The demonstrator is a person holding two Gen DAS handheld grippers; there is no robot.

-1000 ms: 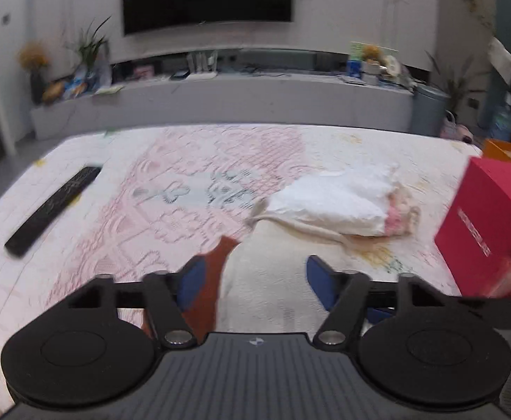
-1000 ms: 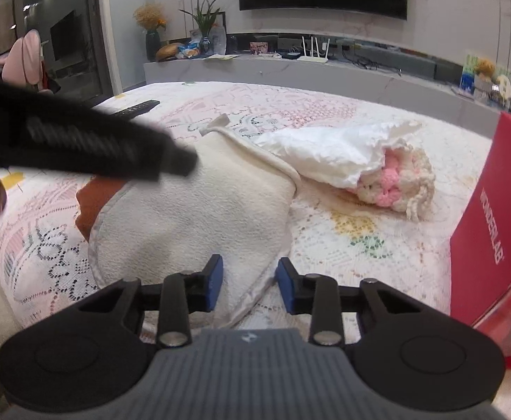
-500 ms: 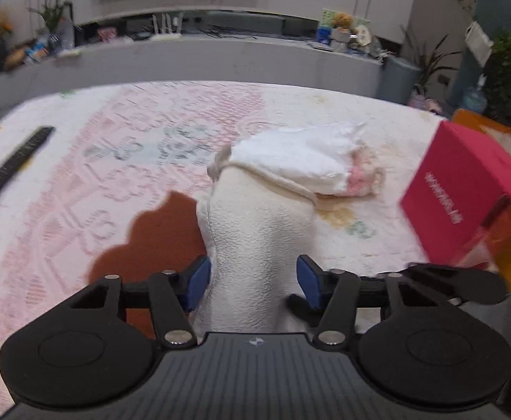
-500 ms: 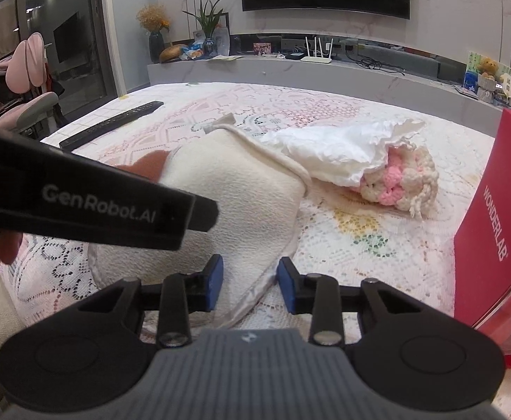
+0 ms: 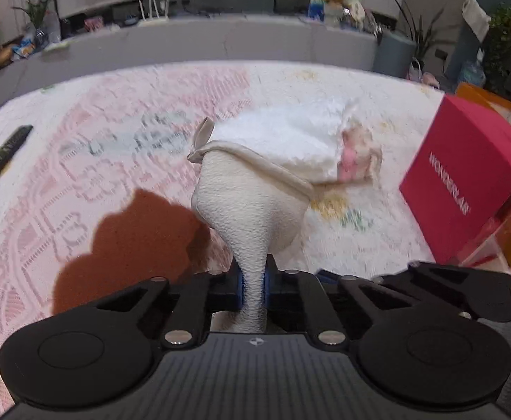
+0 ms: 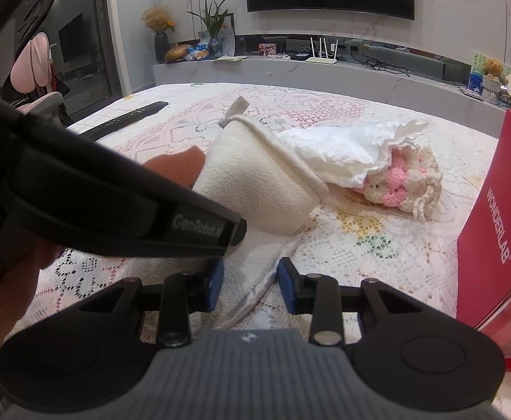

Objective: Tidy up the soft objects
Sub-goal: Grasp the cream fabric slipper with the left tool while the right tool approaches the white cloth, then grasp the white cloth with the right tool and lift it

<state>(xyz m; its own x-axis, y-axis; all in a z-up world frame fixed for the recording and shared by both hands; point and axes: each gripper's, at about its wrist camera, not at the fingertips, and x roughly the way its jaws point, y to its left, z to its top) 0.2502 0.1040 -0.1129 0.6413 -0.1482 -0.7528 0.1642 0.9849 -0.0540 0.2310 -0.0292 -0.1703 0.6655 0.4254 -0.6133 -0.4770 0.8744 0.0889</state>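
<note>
A cream terry cloth (image 5: 251, 206) with a bound edge and hanging loop lies on the lace-covered table. My left gripper (image 5: 253, 285) is shut on its near end and lifts it, so the cloth bunches up (image 6: 255, 189). My right gripper (image 6: 250, 285) is open, its fingers either side of the cloth's low silky edge (image 6: 248, 301). A rust-brown cloth (image 5: 129, 241) lies under and left of the cream one. Behind lie a crumpled white cloth (image 5: 290, 147) and a pink-and-cream crochet piece (image 6: 406, 185).
A red box marked WONDERLAB (image 5: 472, 182) stands at the right, also in the right wrist view (image 6: 500, 231). A black remote (image 6: 125, 120) lies at the far left. The lace tablecloth (image 5: 80, 147) covers the table. A grey console stands behind it.
My left gripper has closed on the cream cloth's near end and raised it, uncovering more of the rust-brown cloth. My right gripper has stayed open in about the same place.
</note>
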